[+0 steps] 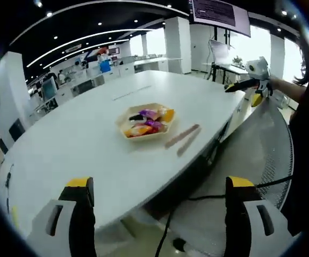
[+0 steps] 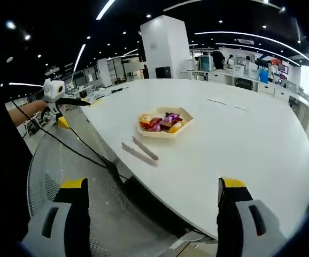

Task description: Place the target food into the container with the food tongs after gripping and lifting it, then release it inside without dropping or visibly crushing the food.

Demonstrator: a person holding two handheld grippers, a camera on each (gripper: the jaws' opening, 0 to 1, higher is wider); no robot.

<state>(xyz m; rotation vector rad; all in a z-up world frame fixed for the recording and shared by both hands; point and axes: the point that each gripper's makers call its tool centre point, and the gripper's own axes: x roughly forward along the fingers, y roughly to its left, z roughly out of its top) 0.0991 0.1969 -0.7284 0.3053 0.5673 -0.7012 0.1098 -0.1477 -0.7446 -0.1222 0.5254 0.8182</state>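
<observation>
A shallow beige container (image 1: 123, 127) with colourful wrapped foods (image 1: 150, 114) sits in the middle of the white oval table (image 1: 79, 139). Just beside it lie the food tongs (image 1: 182, 138), two thin brownish arms flat on the tabletop. My left gripper (image 1: 160, 183) hangs open off the table's near edge, nothing between its jaws. In the right gripper view the container (image 2: 185, 125) and the tongs (image 2: 139, 150) lie ahead, with my right gripper (image 2: 153, 184) open and well short of them. Each gripper appears in the other's view, held in a hand: right gripper (image 1: 256, 74), left gripper (image 2: 55, 95).
A grey mesh chair back (image 1: 267, 144) and black cables (image 2: 74, 147) lie between the table edge and the person. Desks, monitors and white pillars (image 2: 165, 48) fill the office behind. A wide stretch of bare tabletop (image 2: 250, 144) surrounds the container.
</observation>
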